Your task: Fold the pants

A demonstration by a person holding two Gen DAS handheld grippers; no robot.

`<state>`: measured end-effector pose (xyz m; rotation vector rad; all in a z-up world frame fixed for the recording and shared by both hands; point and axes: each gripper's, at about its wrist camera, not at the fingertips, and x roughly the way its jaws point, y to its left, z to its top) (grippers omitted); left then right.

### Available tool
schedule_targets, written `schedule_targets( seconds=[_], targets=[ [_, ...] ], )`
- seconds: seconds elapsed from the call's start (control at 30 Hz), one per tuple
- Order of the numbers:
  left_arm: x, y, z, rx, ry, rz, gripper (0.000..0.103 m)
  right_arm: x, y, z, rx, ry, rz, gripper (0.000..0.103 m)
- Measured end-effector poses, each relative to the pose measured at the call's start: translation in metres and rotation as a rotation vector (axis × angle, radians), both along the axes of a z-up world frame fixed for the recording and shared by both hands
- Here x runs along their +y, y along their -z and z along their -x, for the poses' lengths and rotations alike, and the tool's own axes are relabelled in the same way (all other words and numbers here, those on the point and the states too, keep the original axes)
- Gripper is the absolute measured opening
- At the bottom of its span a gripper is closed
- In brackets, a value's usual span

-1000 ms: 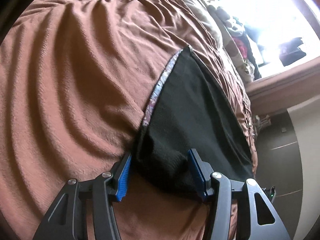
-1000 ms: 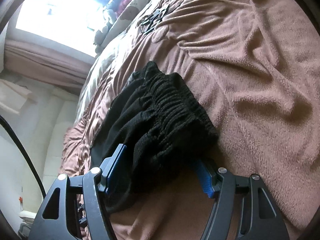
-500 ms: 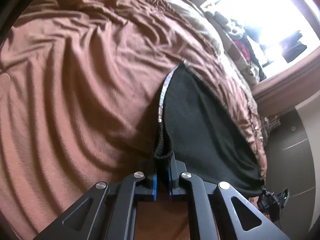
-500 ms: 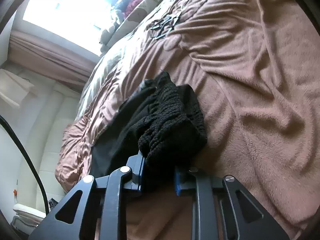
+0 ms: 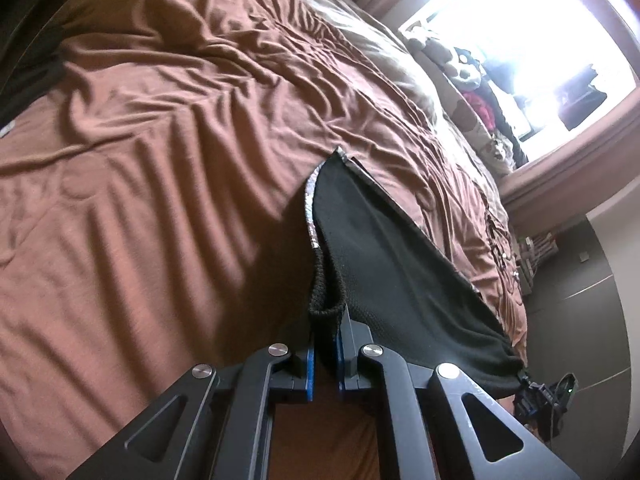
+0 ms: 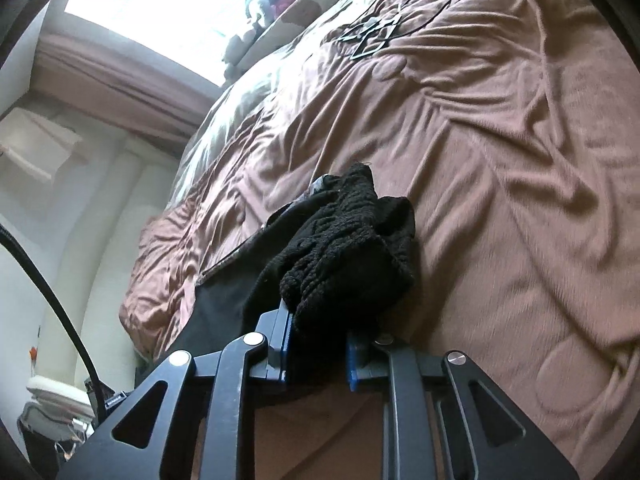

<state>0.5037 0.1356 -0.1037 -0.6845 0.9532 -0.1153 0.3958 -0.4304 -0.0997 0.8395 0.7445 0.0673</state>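
The black pants [image 5: 384, 264] hang taut above the brown bedspread [image 5: 160, 200], with a patterned side stripe along their left edge. My left gripper [image 5: 325, 350] is shut on the ribbed cuff of the pants and holds it lifted. In the right wrist view, my right gripper [image 6: 318, 354] is shut on the bunched elastic waistband of the pants [image 6: 344, 248], also lifted off the bedspread [image 6: 500, 160]. The cloth between the two grips stretches away toward the other gripper [image 5: 544, 392] at the lower right of the left wrist view.
The bed fills both views. Pillows and piled clothes [image 5: 472, 92] lie by a bright window [image 5: 532, 24] at the far end. A dark floor [image 5: 580, 300] shows right of the bed. A black cable [image 6: 48, 280] and white furniture [image 6: 52, 400] stand beside the bed.
Both grippers were open around the pants a second ago; both have closed on the cloth and lifted it, pulling the fabric taut off the bedspread.
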Motion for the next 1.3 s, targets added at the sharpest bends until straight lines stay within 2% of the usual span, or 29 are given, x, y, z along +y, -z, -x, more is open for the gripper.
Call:
schedule_targets(
  seconds=[0.37,0.73,1.1,1.2,1.3],
  targets=[
    [0.026,-0.004,0.082,-0.018,-0.034,0.014,0.008,0.022,-0.005,0.037,0.009,-0.053,0.016,0.016],
    [0.05,0.002,0.143,-0.003,-0.06,0.041,0.008,0.041,-0.012,0.066,0.007,-0.1,0.034,0.015],
    [0.058,0.012,0.174,0.042,-0.051,0.087,0.008,0.041,-0.006,0.098,0.035,-0.098,0.052,0.015],
    [0.058,0.025,0.177,0.074,-0.051,0.093,0.008,0.044,-0.004,0.104,0.046,-0.1,0.065,0.015],
    [0.059,0.041,0.174,0.128,-0.045,0.086,0.011,0.048,0.001,0.103,0.084,-0.097,0.119,0.016]
  ],
)
